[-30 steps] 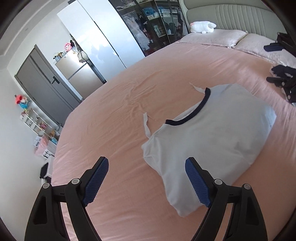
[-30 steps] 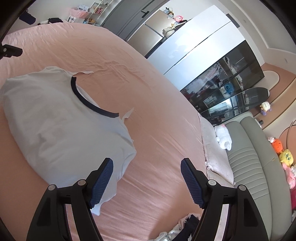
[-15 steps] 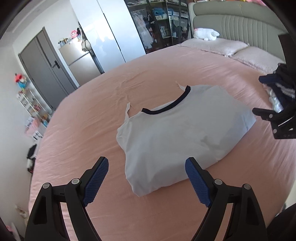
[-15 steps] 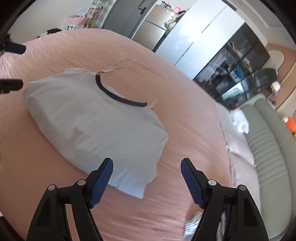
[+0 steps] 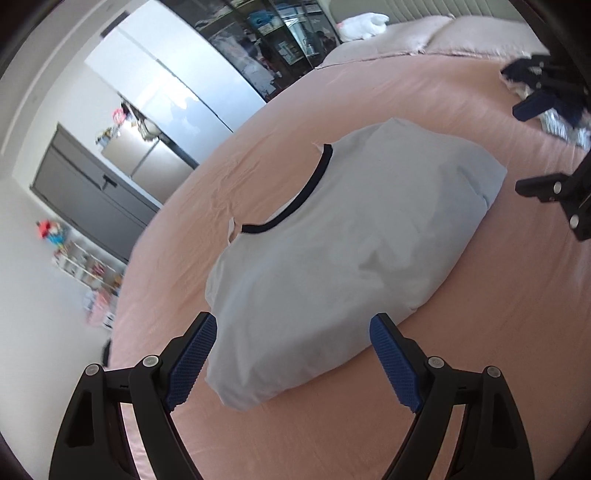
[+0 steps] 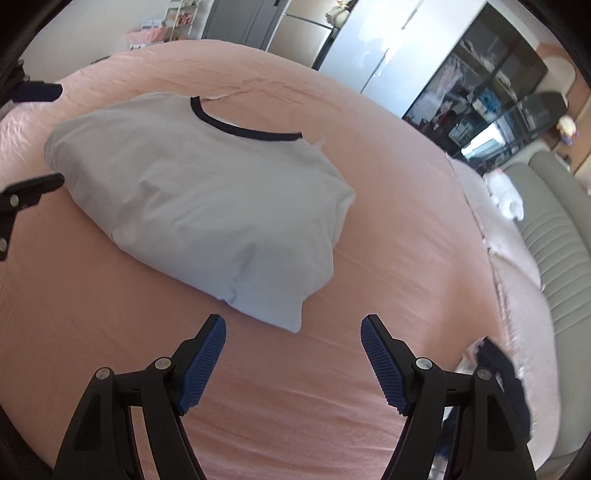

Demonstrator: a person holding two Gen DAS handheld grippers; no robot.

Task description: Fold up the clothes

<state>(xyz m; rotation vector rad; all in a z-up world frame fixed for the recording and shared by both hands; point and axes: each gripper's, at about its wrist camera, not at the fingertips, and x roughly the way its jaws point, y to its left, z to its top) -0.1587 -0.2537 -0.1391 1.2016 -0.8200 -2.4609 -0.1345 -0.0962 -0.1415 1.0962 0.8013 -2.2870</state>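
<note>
A pale grey T-shirt [image 5: 343, 236] with a dark navy collar lies folded in a puffy bundle on the pink bed sheet [image 5: 480, 332]. My left gripper [image 5: 291, 363] hovers open just above the bundle's near end, whose edge shows between the blue pads. In the right wrist view the same T-shirt [image 6: 207, 195] lies ahead, and my right gripper [image 6: 291, 360] stands open over bare sheet just short of its near corner. Each gripper's black fingers show at the edge of the other's view. Nothing is held.
A heap of dark and patterned clothes [image 5: 554, 107] lies on the bed near the pillows [image 5: 461, 33]. A padded headboard [image 6: 561, 236] and a white plush toy [image 6: 508, 197] are beyond. A wardrobe, a fridge and glass cabinets line the far wall.
Both grippers have sunk toward the bed and closed in on the T-shirt, which now looks larger. Both views have rolled. The jaws kept the same width.
</note>
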